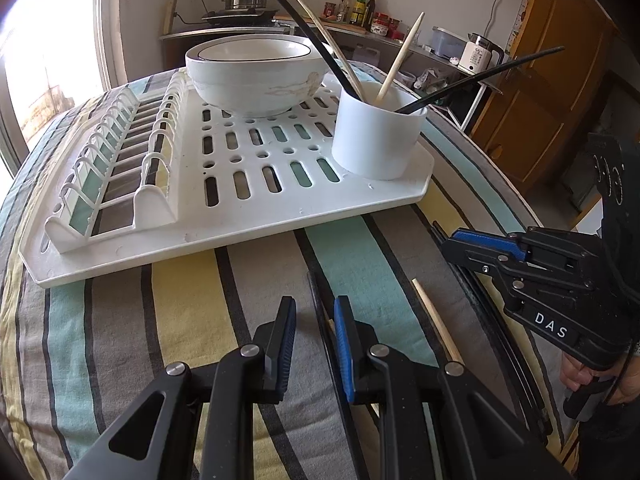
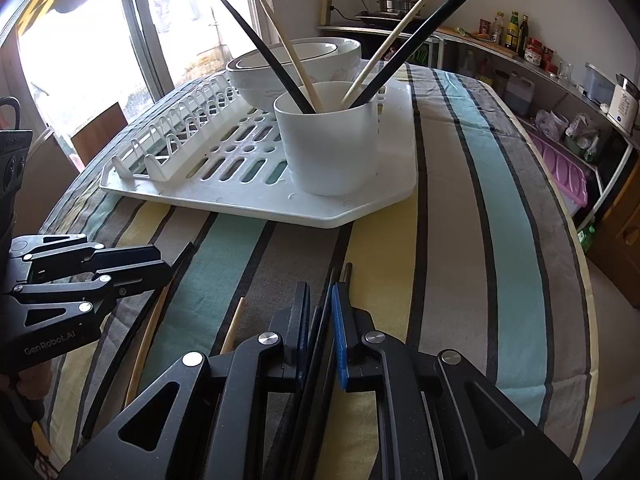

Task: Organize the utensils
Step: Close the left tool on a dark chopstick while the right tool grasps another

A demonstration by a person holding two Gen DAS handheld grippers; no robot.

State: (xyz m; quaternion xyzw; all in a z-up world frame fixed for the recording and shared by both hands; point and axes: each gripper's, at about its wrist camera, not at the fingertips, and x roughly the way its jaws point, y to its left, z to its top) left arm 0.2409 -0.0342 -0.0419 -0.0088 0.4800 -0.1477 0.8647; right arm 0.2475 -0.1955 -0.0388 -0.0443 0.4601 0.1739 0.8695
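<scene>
Jaws of right gripper (image 2: pixel 320 332) seemingly pinch black chopsticks (image 2: pixel 316 344), tips hidden.

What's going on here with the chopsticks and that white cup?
A person is sorting chopsticks with two handheld grippers. The white cup on the drying rack already holds four, two black and two wooden. The right gripper has its jaws around black chopsticks lying on the striped tablecloth. The left gripper is open over the cloth, with a wooden chopstick nearby.
</scene>
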